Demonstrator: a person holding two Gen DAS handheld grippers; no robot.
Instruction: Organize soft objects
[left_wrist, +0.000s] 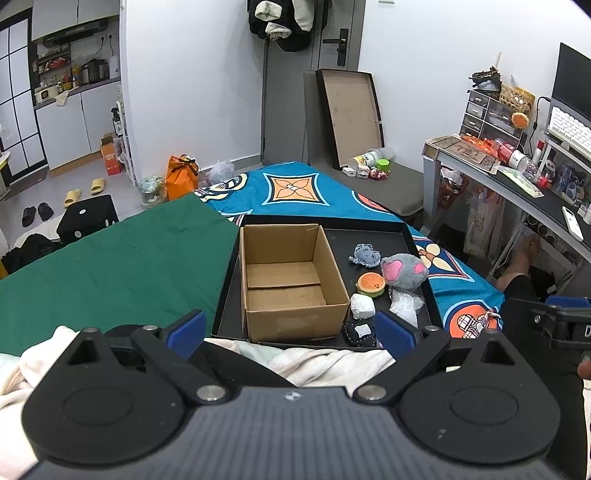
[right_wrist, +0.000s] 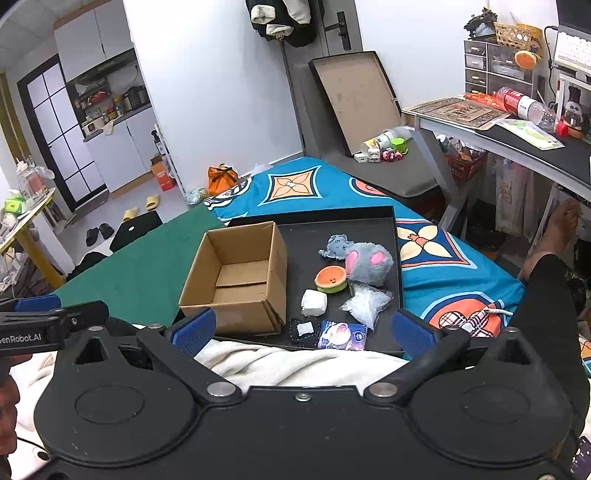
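Note:
An empty cardboard box stands on the left of a black tray on the bed. Right of it lie soft toys: a grey mouse plush, a small grey-blue plush, a burger squishy, a white block, a clear crinkly bag, a dark patch toy and a purple packet. My left gripper and right gripper are open and empty, held before the tray's near edge.
A white blanket lies under both grippers. A green cloth covers the bed's left, a blue patterned sheet the rest. A cluttered desk and a person's leg are at the right.

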